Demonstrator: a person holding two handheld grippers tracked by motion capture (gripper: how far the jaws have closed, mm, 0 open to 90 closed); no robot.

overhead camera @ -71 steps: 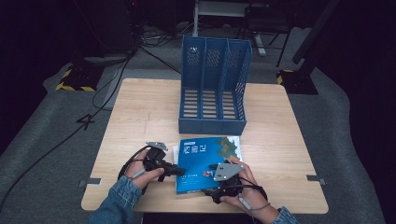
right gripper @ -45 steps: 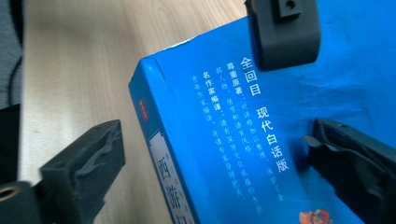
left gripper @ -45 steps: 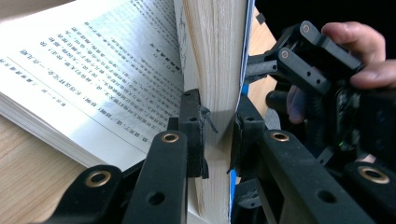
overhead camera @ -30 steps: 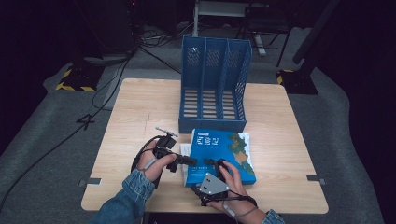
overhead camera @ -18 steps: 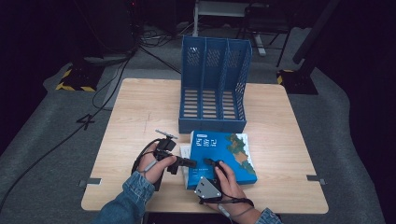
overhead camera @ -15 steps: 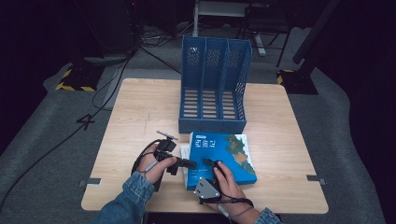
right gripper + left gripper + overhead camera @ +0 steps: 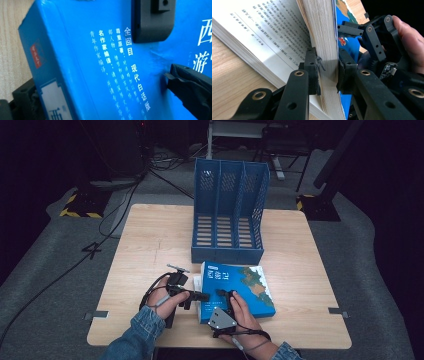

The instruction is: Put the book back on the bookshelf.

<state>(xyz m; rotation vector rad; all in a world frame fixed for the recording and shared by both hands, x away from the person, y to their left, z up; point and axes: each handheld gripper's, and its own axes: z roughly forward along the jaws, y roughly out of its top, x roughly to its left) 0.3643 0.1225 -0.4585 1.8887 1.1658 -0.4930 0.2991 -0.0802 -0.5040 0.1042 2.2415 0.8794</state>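
Left gripper (image 7: 202, 296): lies low over the table (image 7: 150, 240), jaws pointing across toward the book (image 7: 240, 287), at the book's left edge. In the left gripper view the two pads (image 7: 312, 72) press on a thick wad of the upper pages (image 7: 324, 50) from both sides, the blue cover on the far side of that wad; state: clamped on the book. The jaws have just been opening a little, with the page wad between them and the pads still touching it. Below the near jaw, an open printed page (image 7: 262, 32) lies flat, its lower page block resting on the wood.

Book: just beyond the left gripper's tips and directly under the right gripper, flat on the near middle of the table, cover up, blue with a map-like picture toward its far right corner. Left part of the cover and upper pages lifted off the lower block.

Right gripper (image 7: 224, 295): sits on the book's near left part, hand (image 7: 245, 315) behind it, grey plate (image 7: 221, 318) on top. In the right gripper view one black jaw rests against the blue cover above, the other touches it at lower right, where the cover shows a small crease. Whether these jaws are clenched or released: cannot tell.

File rack (image 7: 227, 212): blue, three slots, upright, well ahead of both grippers, just beyond the book's far edge.
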